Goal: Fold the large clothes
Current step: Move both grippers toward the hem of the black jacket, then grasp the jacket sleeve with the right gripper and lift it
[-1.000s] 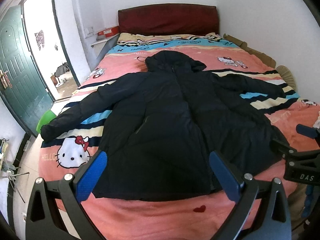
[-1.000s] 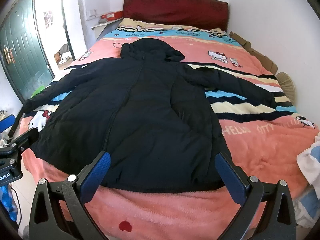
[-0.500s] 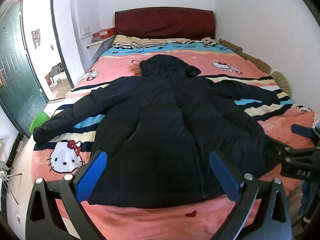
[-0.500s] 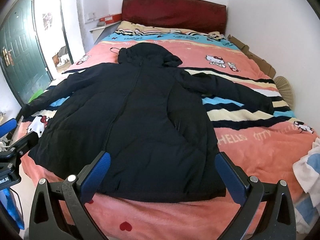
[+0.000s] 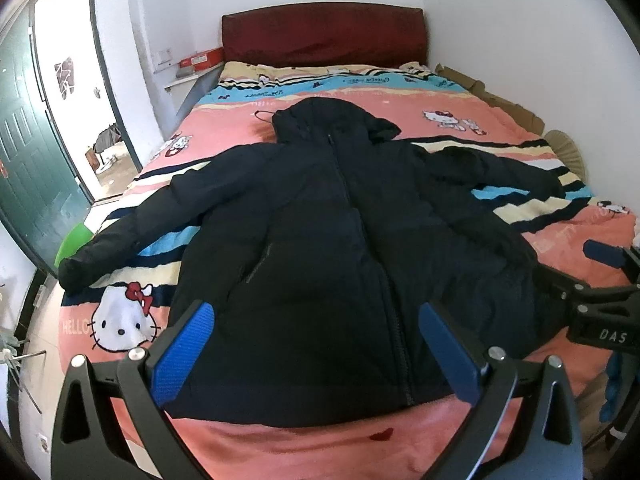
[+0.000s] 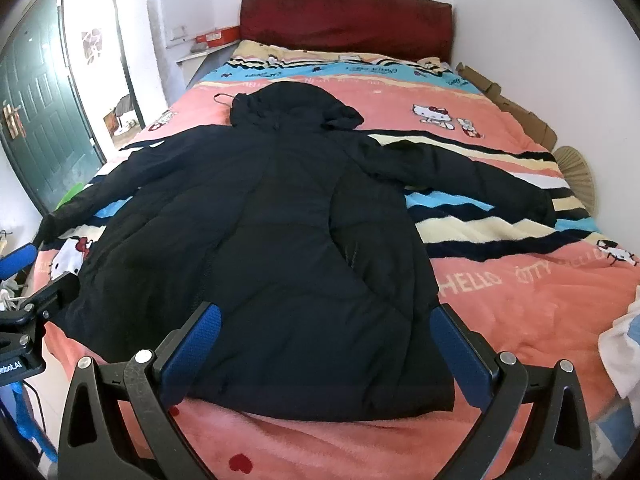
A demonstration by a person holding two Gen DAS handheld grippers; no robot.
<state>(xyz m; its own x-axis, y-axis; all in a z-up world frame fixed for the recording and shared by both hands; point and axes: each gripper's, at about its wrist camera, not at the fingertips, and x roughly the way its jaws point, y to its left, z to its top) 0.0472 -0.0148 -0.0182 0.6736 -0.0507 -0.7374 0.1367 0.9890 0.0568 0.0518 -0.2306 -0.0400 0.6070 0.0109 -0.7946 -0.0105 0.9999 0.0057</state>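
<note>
A black hooded padded jacket (image 5: 332, 248) (image 6: 280, 248) lies flat and face up on the bed, zipper shut, hood toward the headboard, both sleeves spread out to the sides. My left gripper (image 5: 316, 340) hovers open above the jacket's hem near the foot of the bed, holding nothing. My right gripper (image 6: 326, 340) is open too, above the hem further right, its blue pads wide apart. Each gripper shows at the edge of the other's view.
The bed carries a pink cartoon-cat blanket (image 5: 400, 128) (image 6: 520, 280) with a dark red headboard (image 5: 320, 40). A green door (image 5: 24, 152) stands open at the left. Cardboard (image 6: 516, 112) and a fan lie along the right wall. White cloth (image 6: 624, 352) sits at the bed's right corner.
Both grippers have pulled back and risen a little, so the jacket sits lower and smaller in each view. The jacket has not moved. Both stay open.
</note>
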